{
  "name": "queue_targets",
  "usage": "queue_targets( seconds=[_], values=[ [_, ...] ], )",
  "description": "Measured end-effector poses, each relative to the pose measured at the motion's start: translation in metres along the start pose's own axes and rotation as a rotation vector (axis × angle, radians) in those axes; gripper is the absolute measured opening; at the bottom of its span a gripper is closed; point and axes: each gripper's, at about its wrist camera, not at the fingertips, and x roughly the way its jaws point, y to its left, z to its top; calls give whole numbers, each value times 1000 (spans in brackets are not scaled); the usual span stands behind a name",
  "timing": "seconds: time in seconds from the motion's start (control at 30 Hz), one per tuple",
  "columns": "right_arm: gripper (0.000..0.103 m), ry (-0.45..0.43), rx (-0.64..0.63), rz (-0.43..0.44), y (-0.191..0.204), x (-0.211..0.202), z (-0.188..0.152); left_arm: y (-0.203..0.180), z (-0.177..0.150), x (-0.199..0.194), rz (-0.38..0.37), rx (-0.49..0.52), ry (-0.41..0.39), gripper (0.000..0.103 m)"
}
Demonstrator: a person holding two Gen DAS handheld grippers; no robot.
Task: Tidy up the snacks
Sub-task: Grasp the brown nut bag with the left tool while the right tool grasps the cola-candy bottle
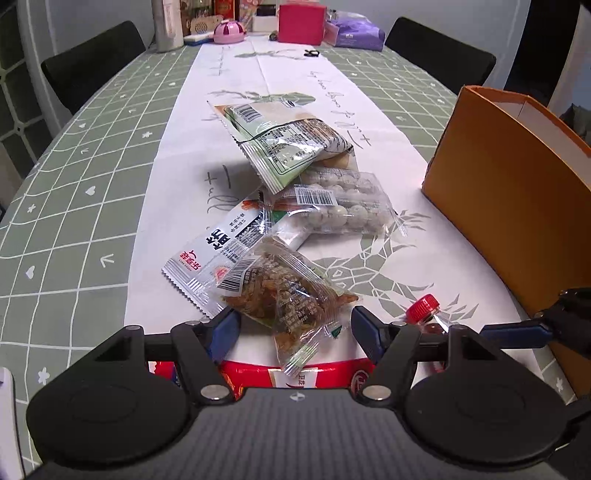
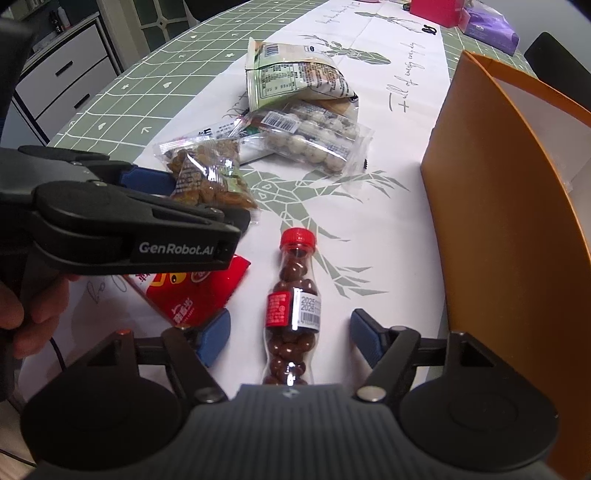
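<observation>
"GenRobot.AI" was read on the side of the left hand-held gripper (image 2: 207, 201) in the right wrist view; the bottle (image 2: 293, 302) label carried "2025"/"2026" date lines over a barcode, with a red panel of unreadable print. Script on the white runner (image 2: 391, 155) was partly legible as "Full of every…". Chinese characters were seen on the silver-white packet (image 1: 218, 251), not transcribed. The red packet (image 2: 192, 291) print was only partly visible. The right view alone showed the whole bottle, red-capped, filled with brown coated balls, lying on the tabletop (image 1: 74, 206) just beside the orange box (image 2: 517, 236); in the left view only its cap and neck (image 1: 424, 308) were seen. The left view alone showed the far clutter: pink box (image 1: 301, 22), purple pack (image 1: 356, 33), pink round container (image 1: 229, 31). The snack pile was laid mid-runner: green-white bag (image 1: 284, 144) resting on the clear pack of pale balls (image 1: 340, 206), with the brown-snack packet (image 1: 291, 295) nearest. Left hand-held gripper (image 1: 293, 328) was held wide open, fingers either side of the brown-snack packet; contact could not be judged. Right hand-held gripper (image 2: 291, 336) was held wide open astride the bottle's lower half, blue pads (image 2: 364, 338) apart from it, nothing gripped.
</observation>
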Motion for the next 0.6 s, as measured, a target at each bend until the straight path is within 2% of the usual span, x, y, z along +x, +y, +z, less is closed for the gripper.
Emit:
queue_targets(
  seconds=[0.2,0.27,0.33,0.4,0.47,0.6],
  values=[
    [71,-25,-9,10,-1,-3,-5,7,-2,0,-19,-37,-43,76],
    [71,-28,-12,12,-1,-4,-6,8,2,-2,-19,-40,-37,65],
    [71,-31,-19,12,-1,-4,-7,6,5,-7,-12,-26,-52,65],
    [72,-33,-27,10,0,-4,-7,5,7,-11,-18,-26,-68,74],
    [72,-34,-26,12,1,-4,-6,8,9,-10,-38,-68,-69,82],
    [73,-36,-14,23,0,-4,-7,16,13,-5,-43,-194,-54,85]
  ],
)
